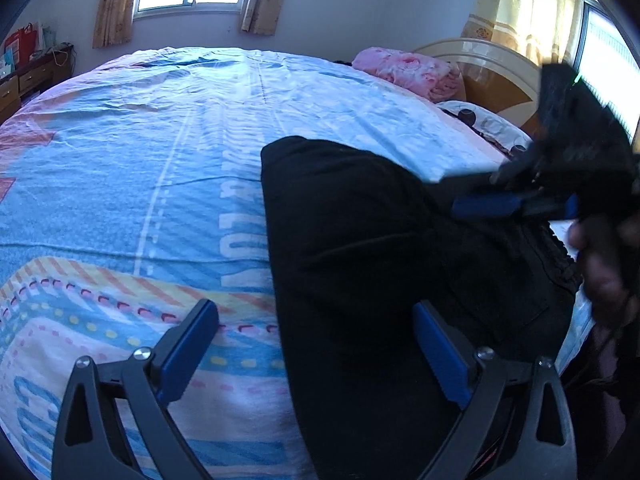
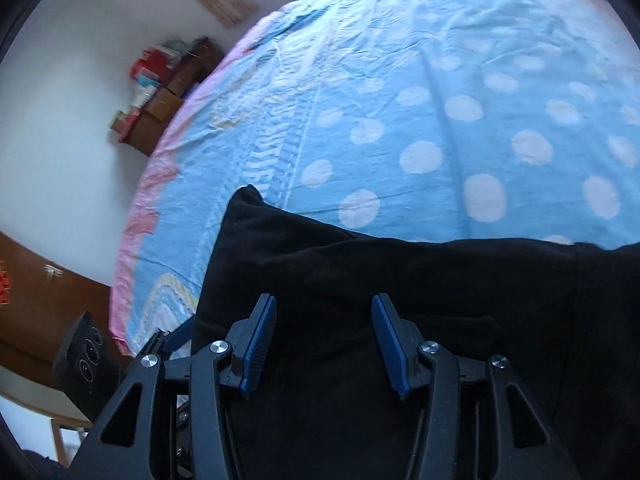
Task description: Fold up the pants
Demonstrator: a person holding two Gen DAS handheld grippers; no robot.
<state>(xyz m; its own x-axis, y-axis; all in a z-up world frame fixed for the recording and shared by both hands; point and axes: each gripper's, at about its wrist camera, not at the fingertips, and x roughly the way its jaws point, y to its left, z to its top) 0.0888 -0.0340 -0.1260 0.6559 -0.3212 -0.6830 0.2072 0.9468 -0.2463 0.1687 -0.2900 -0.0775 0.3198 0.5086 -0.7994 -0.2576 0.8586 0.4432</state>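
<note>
Black pants (image 1: 360,260) lie folded in a thick dark stack on the blue patterned bed sheet (image 1: 140,160). My left gripper (image 1: 316,344) hovers wide open over the stack's left edge, one pad above the sheet and the other above the black cloth, holding nothing. From the right, my right gripper (image 1: 516,204) reaches in blurred over the pants, a hand (image 1: 600,264) on its handle. In the right wrist view this right gripper (image 2: 324,340) stands partly open just above the pants (image 2: 400,280), with only cloth behind the gap and nothing pinched.
The polka-dot part of the sheet (image 2: 460,140) spreads beyond the pants. A pink blanket (image 1: 412,72) and a pillow (image 1: 484,120) lie by the headboard (image 1: 492,76). Wooden drawers (image 1: 28,84) stand at the far left wall. A black box with round dials (image 2: 84,356) sits beside the bed.
</note>
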